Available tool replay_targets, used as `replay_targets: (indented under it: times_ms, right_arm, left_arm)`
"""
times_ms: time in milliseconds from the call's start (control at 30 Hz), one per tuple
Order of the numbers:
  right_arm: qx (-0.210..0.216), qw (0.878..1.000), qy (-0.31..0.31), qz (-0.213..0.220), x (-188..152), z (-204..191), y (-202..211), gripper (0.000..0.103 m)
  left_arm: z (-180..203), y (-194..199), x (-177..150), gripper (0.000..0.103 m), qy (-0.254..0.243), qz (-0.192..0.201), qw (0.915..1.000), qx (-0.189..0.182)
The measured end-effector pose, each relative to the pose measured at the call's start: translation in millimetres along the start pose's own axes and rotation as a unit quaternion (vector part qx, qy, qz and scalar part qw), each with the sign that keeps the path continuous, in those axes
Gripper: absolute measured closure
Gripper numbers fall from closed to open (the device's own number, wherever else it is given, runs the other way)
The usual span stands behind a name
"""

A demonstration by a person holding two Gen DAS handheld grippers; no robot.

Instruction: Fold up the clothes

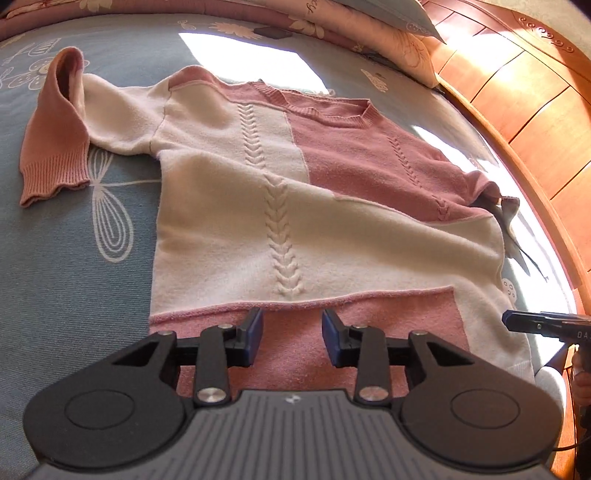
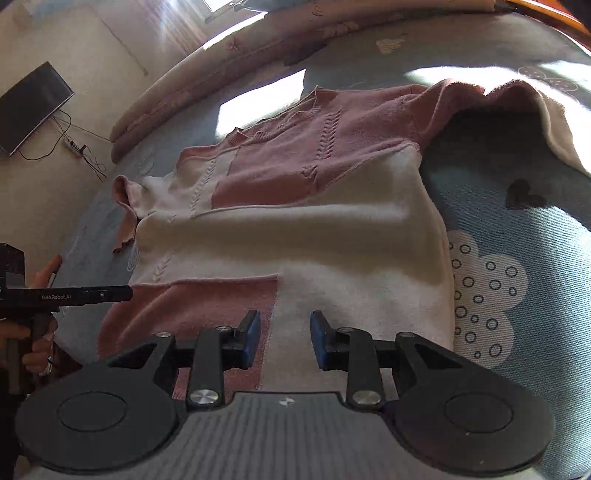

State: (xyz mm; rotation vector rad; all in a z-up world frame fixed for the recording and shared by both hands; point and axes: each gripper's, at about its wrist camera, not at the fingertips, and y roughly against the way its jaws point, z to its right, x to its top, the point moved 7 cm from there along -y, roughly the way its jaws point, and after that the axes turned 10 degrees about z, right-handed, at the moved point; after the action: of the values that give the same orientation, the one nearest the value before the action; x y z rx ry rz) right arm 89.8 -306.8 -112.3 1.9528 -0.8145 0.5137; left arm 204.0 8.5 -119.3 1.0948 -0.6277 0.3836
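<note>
Across the middle of the bed lies the sweater (image 1: 280,192), pink and cream knit with cable stitching, spread flat and face up, its collar toward the far pillows and its hem nearest both cameras. Its long axis runs away from the fingers, from hem to collar.

One sleeve (image 1: 55,147) is flung out to the left side in the left wrist view and doubled back on itself, cuff toward the camera. The other sleeve (image 2: 517,110) rises in a loose hump off the sweater's right shoulder in the right wrist view.

The left gripper (image 1: 291,332) sits just over the pink hem panel, fingers parted with nothing between them, only knit showing below the gap. The right gripper (image 2: 284,339) sits over the hem where pink meets cream, fingers likewise apart and empty. Both are about equally near the hem; the left one is closer to the doubled sleeve, the right one closer to the humped sleeve.

My judgement is that the sleeves want folding in over the body before any fold from the hem, each by its nearer hand.

Around it: the blue printed bedsheet (image 2: 535,314), pillows (image 1: 369,33) at the head, a wooden headboard (image 1: 517,110) to the right, a dark screen (image 2: 33,107) on the wall. Nothing lies on the sweater to block either approach.
</note>
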Motion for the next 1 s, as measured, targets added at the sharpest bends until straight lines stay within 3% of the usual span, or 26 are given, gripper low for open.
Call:
replay_targets:
  times_ms: [33,167,233,300,400,433,533,733,933,1000]
  right_arm:
    - [0.000,1.000,0.002,-0.005,-4,-3,-4,0.069]
    - [-0.025,1.000,0.005,-0.012,-10,9,-4,0.067]
    - [-0.036,0.999,0.001,-0.010,-12,18,-1,0.067]
    - [-0.035,0.999,-0.009,-0.008,-11,23,1,0.067]
    - [-0.013,1.000,-0.004,-0.010,-13,10,-5,0.066]
    - [-0.004,1.000,0.003,-0.012,-14,4,-8,0.065]
    - [0.010,0.999,0.029,-0.023,-20,-17,-21,0.063]
    - [0.027,0.998,0.049,-0.037,-30,-41,-35,0.063]
    - [0.016,0.998,0.036,-0.038,-29,-34,-37,0.061]
    - [0.011,0.998,0.036,-0.041,-29,-31,-38,0.061]
  left_arm:
    - [-13,-5,0,0.068,0.007,-0.001,0.9999,0.016]
    - [-48,-2,4,0.077,0.070,-0.005,0.9975,0.006]
    - [-47,10,13,0.077,0.048,0.016,0.9983,0.029]
    - [-39,20,21,0.068,0.034,0.032,0.9986,0.026]
    - [-19,22,15,0.063,0.034,0.010,0.9987,-0.036]
    - [-13,20,10,0.063,0.022,0.003,0.9990,-0.038]
    - [-11,17,2,0.063,-0.006,0.005,0.9999,-0.015]
    - [-49,15,38,0.062,0.027,0.083,0.9958,0.027]
    - [-69,-30,55,0.049,0.034,0.078,0.9961,0.024]
    - [-73,-41,56,0.054,0.029,0.079,0.9961,0.025]
